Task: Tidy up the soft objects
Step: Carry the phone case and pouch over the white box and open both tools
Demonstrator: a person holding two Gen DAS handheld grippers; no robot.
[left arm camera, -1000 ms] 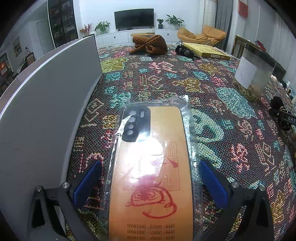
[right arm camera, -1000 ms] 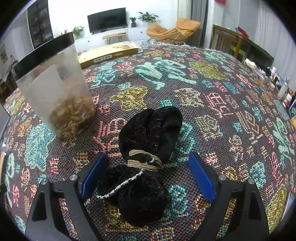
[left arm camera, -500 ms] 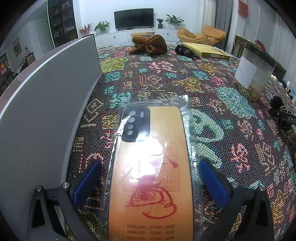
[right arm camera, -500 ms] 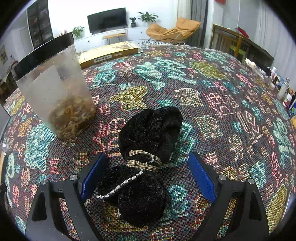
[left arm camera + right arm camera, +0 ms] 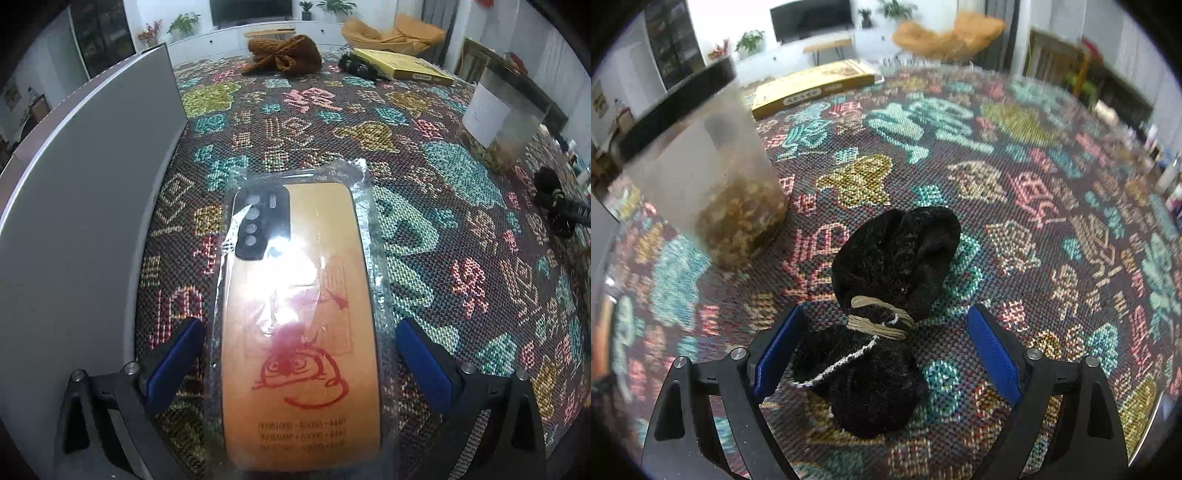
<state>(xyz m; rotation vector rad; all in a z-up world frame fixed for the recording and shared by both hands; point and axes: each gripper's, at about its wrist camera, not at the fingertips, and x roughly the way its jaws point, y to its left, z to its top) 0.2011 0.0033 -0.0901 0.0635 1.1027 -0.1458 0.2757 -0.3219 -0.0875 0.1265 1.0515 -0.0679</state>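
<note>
An orange phone case in a clear plastic sleeve lies flat on the patterned tablecloth. My left gripper straddles its lower half, jaws closing, blue pads still a little clear of the sleeve on both sides. A black fuzzy bundle tied at its waist with tan string lies on the cloth in the right wrist view. My right gripper stands around its tied waist, jaws closing, pads close to the fabric but apart from it. The same black bundle shows small at the right of the left wrist view.
A grey upright panel stands close on the left. A frosted container with brownish contents stands beside the black bundle. A brown knitted item, a yellow flat box and small bottles sit near the table's edges.
Both grippers' pads have drawn inward around their objects. The right wrist view has tipped and shifted slightly, with some blur; the phone case and the bundle have not moved.
</note>
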